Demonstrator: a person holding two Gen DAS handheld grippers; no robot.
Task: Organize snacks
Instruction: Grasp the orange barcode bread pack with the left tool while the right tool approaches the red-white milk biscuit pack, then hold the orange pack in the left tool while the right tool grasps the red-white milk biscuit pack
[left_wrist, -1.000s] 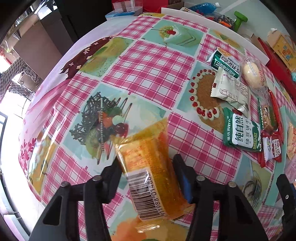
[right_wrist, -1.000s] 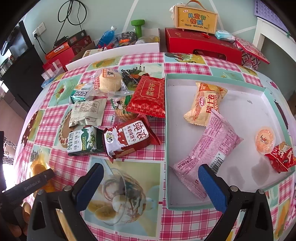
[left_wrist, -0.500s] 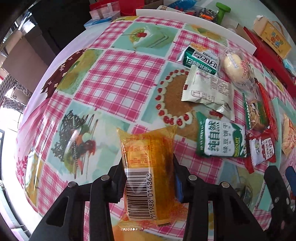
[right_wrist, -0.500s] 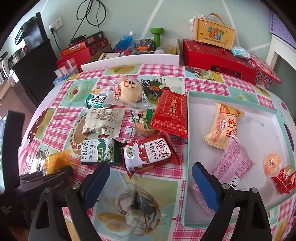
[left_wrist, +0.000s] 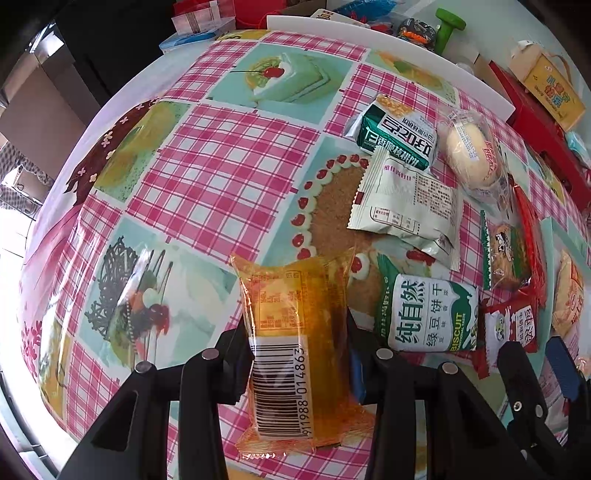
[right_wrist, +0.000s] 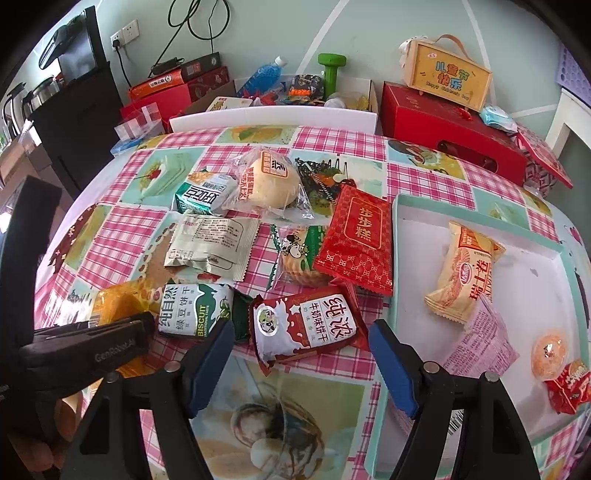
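My left gripper (left_wrist: 295, 334) is shut on an orange snack packet (left_wrist: 291, 295) with a barcode, held just above the checked tablecloth to the left of the snack pile. It also shows as a black arm at the left of the right wrist view. My right gripper (right_wrist: 301, 352) hangs over a red-and-white milk biscuit packet (right_wrist: 306, 328). Its jaws are closing, and the packet lies between the blue pads (right_wrist: 212, 354), which do not touch it. A teal-rimmed white tray (right_wrist: 395, 258) on the right holds a yellow packet (right_wrist: 465, 273), a pink packet (right_wrist: 480, 339) and an orange jelly cup (right_wrist: 550, 354).
Loose on the cloth lie a green biscuit pack (right_wrist: 195, 310), a pale packet (right_wrist: 210, 243), a wrapped bun (right_wrist: 269, 181), a cookie pack (right_wrist: 295, 254) and a red packet (right_wrist: 358, 236). A white board (right_wrist: 273, 118) and red gift box (right_wrist: 450, 125) border the far side.
My left gripper tightened on the orange packet and carried it right, toward the snack pile. My right gripper's jaws narrowed and it swung left from the tray to the red-and-white packet.
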